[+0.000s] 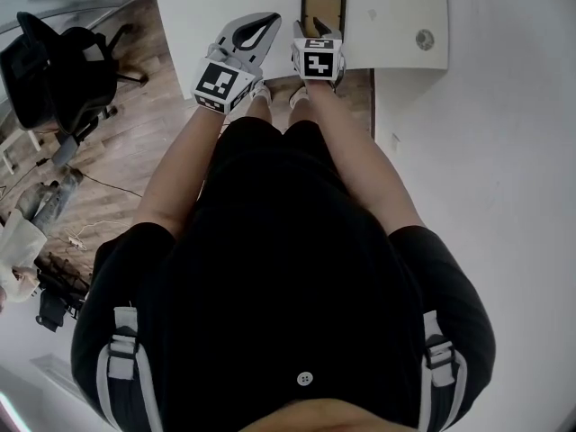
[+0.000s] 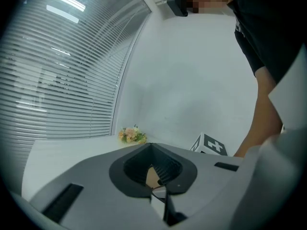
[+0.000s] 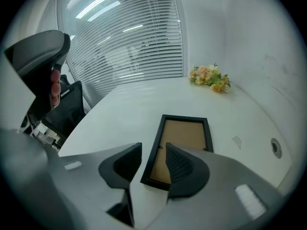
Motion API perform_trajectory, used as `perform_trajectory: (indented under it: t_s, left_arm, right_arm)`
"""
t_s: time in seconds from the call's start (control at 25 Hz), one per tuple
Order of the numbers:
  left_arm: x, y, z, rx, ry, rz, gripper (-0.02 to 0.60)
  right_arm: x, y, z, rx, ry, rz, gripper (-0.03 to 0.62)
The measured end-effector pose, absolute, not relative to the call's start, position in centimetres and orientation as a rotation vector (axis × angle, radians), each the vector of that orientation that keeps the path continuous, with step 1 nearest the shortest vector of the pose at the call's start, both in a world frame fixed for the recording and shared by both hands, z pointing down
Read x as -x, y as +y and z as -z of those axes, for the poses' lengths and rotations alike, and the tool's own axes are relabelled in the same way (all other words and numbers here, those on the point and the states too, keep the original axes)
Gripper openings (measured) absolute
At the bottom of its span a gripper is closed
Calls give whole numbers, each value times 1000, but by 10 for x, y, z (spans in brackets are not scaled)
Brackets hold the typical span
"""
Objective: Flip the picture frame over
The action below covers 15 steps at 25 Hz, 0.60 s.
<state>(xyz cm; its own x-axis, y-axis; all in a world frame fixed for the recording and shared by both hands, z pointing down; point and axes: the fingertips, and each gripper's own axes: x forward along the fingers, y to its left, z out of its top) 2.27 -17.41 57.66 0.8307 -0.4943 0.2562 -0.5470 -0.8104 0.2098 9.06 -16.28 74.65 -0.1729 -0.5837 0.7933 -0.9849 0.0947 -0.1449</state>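
Observation:
The picture frame (image 1: 322,7) lies flat on the white table (image 1: 225,7) near its front edge, black rim and brown backing facing up. In the right gripper view the frame (image 3: 184,138) runs away from me. My right gripper (image 3: 153,147) hangs over the frame's near left corner, jaws partly apart, with the left rail showing in the gap and neither pad pressing on it. From the head view the right gripper (image 1: 317,32) covers the frame's near end. My left gripper (image 1: 273,18) hovers just left of the frame with its tips together, and its own view shows the left gripper (image 2: 152,146) holding nothing.
A small bunch of flowers (image 3: 209,78) lies at the table's far side by the wall. A round cable hole (image 1: 425,39) sits at the table's right. A black office chair (image 1: 63,70) stands on the wooden floor to the left. Window blinds (image 3: 129,42) run behind the table.

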Motion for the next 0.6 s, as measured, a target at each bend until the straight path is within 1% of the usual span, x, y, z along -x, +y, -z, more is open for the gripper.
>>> perform_trajectory:
  t_s: [0.24, 0.6]
  left_arm:
    - [-16, -173, -586, -2711, -803, -268, 5]
    - [-7, -168, -596, -2685, -806, -281, 5]
  right_arm:
    - [-85, -164, -763, -1539, -1808, -933, 158]
    - [-83, -164, -767, -1529, -1756, -891, 114]
